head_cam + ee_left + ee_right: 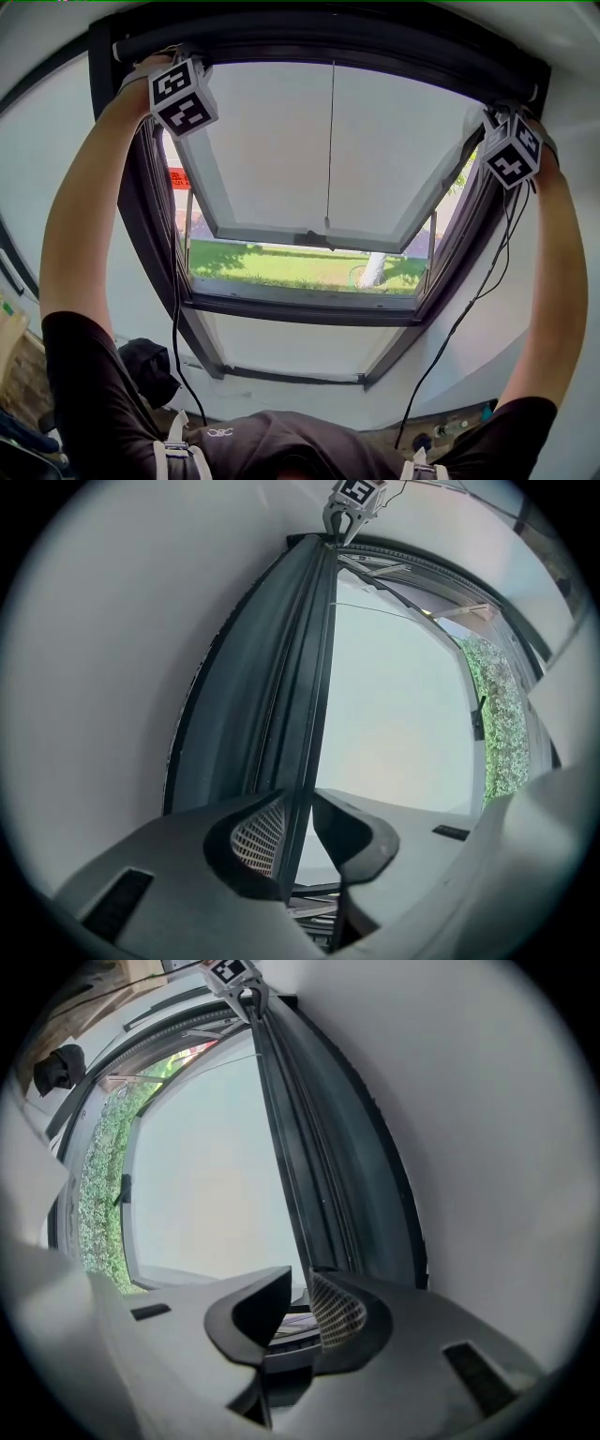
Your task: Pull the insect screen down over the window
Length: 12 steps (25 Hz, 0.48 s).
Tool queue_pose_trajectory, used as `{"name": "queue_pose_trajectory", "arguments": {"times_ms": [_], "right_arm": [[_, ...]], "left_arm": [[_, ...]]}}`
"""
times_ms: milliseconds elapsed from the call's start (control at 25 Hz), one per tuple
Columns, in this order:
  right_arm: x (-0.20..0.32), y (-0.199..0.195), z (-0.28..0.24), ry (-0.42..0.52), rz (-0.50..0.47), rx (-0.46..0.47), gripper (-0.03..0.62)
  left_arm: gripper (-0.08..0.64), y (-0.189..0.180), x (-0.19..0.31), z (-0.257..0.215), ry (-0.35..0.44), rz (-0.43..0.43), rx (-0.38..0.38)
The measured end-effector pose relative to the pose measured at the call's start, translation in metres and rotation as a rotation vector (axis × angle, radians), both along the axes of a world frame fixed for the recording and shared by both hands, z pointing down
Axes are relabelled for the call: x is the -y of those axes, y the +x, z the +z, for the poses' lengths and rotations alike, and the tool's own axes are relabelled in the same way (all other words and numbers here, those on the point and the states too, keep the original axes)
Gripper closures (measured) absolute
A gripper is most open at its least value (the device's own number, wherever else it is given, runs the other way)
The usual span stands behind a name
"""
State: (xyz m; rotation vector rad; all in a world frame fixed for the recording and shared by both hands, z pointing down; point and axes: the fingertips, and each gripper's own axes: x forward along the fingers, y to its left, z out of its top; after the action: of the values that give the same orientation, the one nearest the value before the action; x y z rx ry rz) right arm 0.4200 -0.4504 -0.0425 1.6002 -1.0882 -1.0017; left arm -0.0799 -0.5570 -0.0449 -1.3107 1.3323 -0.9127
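Jaws, L gripper & R gripper, pinch screen bar atop skylight, white walls.

- Strong daylight floods through the window, and the pane washes out almost white.
- The backlit frame falls into dark shadow.
- Fisheye distortion bends all edges.
- The gripper views have black vignetted corners.

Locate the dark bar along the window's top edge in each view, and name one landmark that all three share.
Head view: the dark bar spans the top of the picture.
Left gripper view: it runs from the jaws up to top centre.
Right gripper view: it runs from the jaws to the upper left.
Shared landmark: the greenery outside, seen at right and at left in those gripper views.
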Motion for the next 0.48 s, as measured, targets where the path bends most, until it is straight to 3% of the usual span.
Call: {"name": "queue_pose_trajectory", "arguments": {"times_ms": [160,480], "right_arm": [[0.006,0.009,-0.007,-0.003,0.033,-0.003,0.525],[0.022,0.014,-0.014,-0.005,0.053,0.005,0.526]], "left_arm": [[0.459,0.001,0.002,0.001,-0.026,0.014,-0.013],[0.48,0.003,0.002,0.003,-0.001,-0.001,0.073]]}}
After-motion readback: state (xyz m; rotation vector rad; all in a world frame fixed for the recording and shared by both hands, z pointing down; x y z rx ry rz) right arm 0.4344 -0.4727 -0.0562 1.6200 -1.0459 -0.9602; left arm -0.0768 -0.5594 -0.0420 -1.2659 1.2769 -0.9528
